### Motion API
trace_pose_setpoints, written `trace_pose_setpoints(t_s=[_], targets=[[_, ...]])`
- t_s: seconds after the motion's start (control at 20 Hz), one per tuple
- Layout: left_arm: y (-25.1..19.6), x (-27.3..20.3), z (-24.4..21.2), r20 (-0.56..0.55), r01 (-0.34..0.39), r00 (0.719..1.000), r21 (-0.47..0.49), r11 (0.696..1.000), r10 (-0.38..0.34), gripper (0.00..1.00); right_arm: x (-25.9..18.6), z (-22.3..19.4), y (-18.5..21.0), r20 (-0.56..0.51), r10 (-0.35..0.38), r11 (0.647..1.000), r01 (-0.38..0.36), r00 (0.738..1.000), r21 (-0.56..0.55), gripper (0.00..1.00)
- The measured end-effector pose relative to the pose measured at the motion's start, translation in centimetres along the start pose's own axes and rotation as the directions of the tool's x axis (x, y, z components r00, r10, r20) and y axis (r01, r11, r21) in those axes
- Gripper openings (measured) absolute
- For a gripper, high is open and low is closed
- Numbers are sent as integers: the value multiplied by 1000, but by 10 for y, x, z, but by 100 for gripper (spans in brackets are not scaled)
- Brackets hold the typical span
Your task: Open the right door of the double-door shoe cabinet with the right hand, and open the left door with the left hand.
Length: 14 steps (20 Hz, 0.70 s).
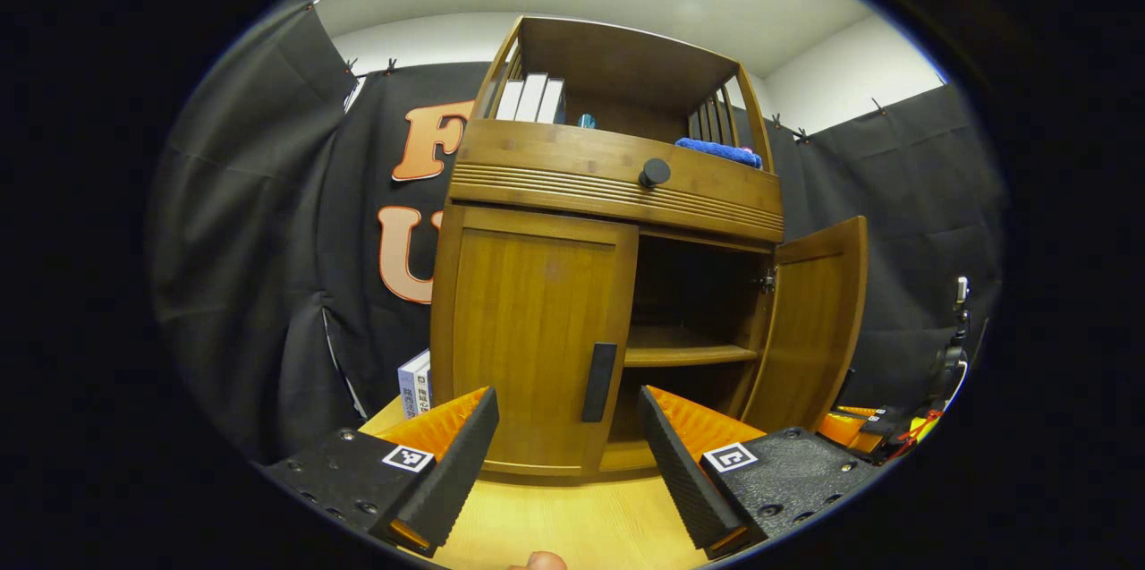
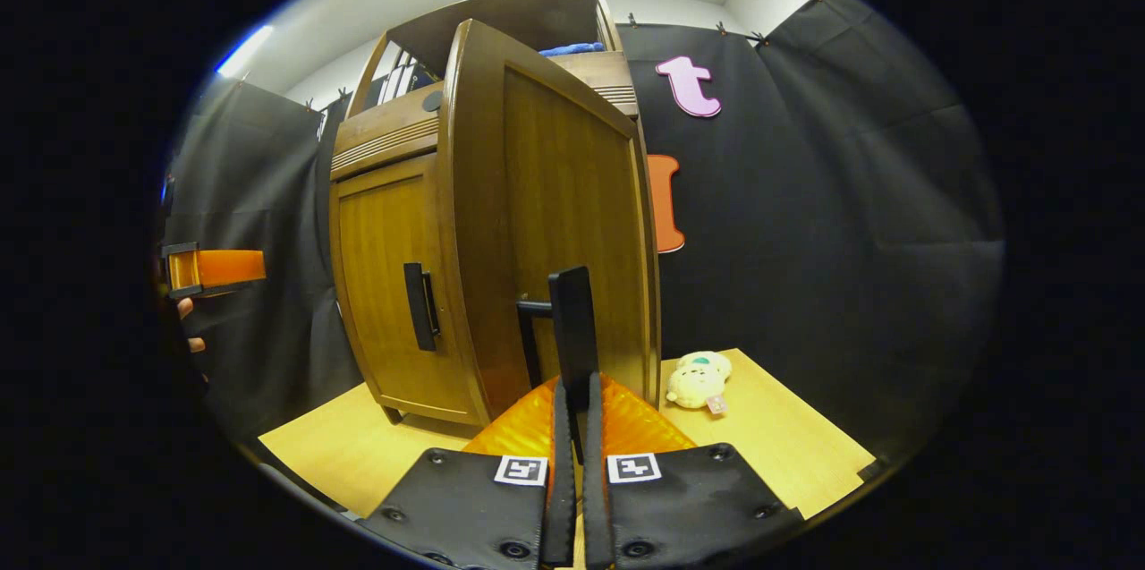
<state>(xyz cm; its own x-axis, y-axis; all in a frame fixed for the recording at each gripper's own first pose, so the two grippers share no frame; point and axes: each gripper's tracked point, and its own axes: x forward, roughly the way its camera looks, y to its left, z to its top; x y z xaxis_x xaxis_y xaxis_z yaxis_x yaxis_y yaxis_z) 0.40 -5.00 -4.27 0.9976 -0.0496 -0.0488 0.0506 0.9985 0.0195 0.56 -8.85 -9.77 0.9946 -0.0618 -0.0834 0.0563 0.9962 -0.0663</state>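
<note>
Jaws of right gripper clamped on right door handle, door swung open. Left gripper jaws wide apart, empty, left door handle just ahead between them.

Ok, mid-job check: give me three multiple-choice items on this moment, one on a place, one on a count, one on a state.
1. Where does the plush toy lie?
A. on the tabletop right of the cabinet
B. on the inner shelf
C. on the top shelf

2. How many cabinet doors stand open?
A. none
B. one
C. two

3. The right gripper is:
A. wide open
B. shut on the right door handle
C. holding a book

Answers: 1 A, it rests on the wood beside the right door. 2 B, the left door is closed. 3 B, both fingers clamp the handle.
</note>
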Motion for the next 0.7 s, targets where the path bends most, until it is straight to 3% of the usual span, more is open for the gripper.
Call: trace_pose_setpoints(t_s=[0.05, 0.15, 0.5, 0.7], targets=[[-1, 3, -1, -2, -1, 1000, -1, 1000, 1, 92, -2, 1, -3, 2, -2, 1000, 2, 1000, 0, 15], [-7, 13, -8, -11, 2, 1000, -3, 1000, -2, 92, -8, 0, -14, 6, -9, 1000, 9, 1000, -3, 7], [-20, 51, -22, -16, 5, 1000, 12, 1000, -5, 95, -16, 4, -43, 12, -25, 1000, 25, 1000, 4, 15], [-23, 81, -30, -8, -8, 1000, 44, 999, 8, 95, -22, 6, -69, 25, -61, 998, 61, 998, 8, 6]])
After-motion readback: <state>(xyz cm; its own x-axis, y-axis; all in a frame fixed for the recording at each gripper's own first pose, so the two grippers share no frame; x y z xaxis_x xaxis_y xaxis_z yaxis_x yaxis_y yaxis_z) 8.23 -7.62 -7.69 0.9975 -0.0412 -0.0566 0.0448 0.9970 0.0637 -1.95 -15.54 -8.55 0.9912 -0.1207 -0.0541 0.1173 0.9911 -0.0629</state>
